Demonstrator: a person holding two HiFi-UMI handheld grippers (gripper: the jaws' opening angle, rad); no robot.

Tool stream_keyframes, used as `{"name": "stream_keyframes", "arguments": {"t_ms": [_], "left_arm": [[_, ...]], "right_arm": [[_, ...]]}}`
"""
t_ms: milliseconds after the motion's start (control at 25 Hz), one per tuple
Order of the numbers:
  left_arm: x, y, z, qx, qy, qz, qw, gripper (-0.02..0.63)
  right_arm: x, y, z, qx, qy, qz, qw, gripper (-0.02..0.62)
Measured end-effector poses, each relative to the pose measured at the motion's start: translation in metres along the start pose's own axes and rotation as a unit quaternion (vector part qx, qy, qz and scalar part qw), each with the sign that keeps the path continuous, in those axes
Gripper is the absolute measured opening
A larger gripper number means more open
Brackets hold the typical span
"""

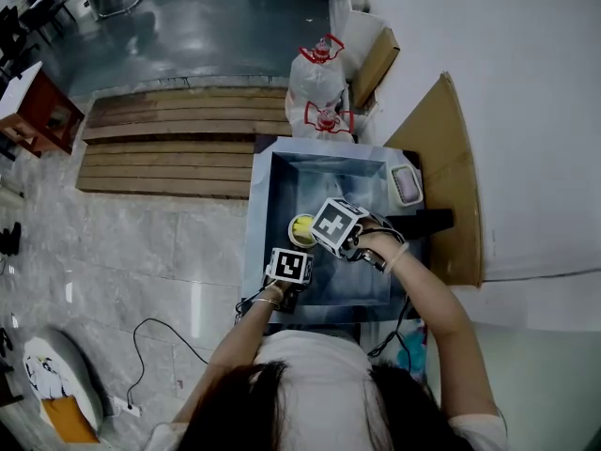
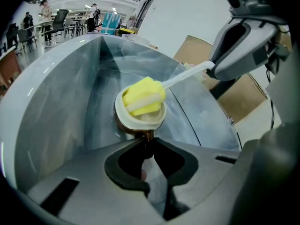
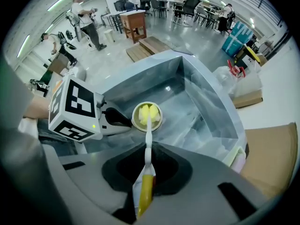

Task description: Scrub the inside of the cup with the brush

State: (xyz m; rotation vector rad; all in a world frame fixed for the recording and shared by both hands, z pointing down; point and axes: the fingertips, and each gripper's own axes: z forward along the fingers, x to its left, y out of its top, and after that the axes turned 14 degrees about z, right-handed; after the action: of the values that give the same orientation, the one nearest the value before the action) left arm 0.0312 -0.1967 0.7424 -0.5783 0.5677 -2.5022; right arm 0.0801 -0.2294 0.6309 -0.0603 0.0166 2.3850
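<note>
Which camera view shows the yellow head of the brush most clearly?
The left gripper view: the brush head is large and sharp, sitting at the cup mouth. The right gripper view shows it small, from above. The head view shows only a yellow spot.

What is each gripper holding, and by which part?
Right gripper: the brush, by the yellow end of its handle. Left gripper: the cup, at its near side.

glossy grey floor (image 1: 141, 252) — wooden pallet (image 1: 178, 148) beyond
</note>
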Motion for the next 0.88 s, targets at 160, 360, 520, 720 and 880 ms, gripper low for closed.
{"name": "stream_keyframes", "arguments": {"t_ms": [160, 360, 520, 720, 880], "left_arm": [[-0.001, 0.001, -0.002, -0.001, 0.0, 0.0, 1.0, 0.061], [-0.001, 0.0, -0.002, 0.0, -0.001, -0.003, 1.0, 0.061], [0.002, 0.007, -0.003, -0.016, 0.006, 0.005, 0.9998, 0.061], [-0.002, -0.001, -0.001, 0.003, -0.004, -0.006, 1.0, 0.061], [-0.001, -0.001, -0.001, 0.005, -0.004, -0.01, 0.9999, 0.061]], "right_arm": [[-0.007, -0.002, 0.009, 0.008, 0.012, 0.027, 1.0, 0.051], [-0.005, -0.016, 0.016, 0.014, 0.024, 0.06, 0.998, 0.049], [0.003, -0.023, 0.017, 0.014, 0.034, 0.061, 0.997, 0.051], [0.014, -0.02, 0.017, 0.005, 0.044, 0.049, 0.998, 0.051], [0.011, -0.011, 0.013, -0.008, 0.044, 0.053, 0.998, 0.049]]}}
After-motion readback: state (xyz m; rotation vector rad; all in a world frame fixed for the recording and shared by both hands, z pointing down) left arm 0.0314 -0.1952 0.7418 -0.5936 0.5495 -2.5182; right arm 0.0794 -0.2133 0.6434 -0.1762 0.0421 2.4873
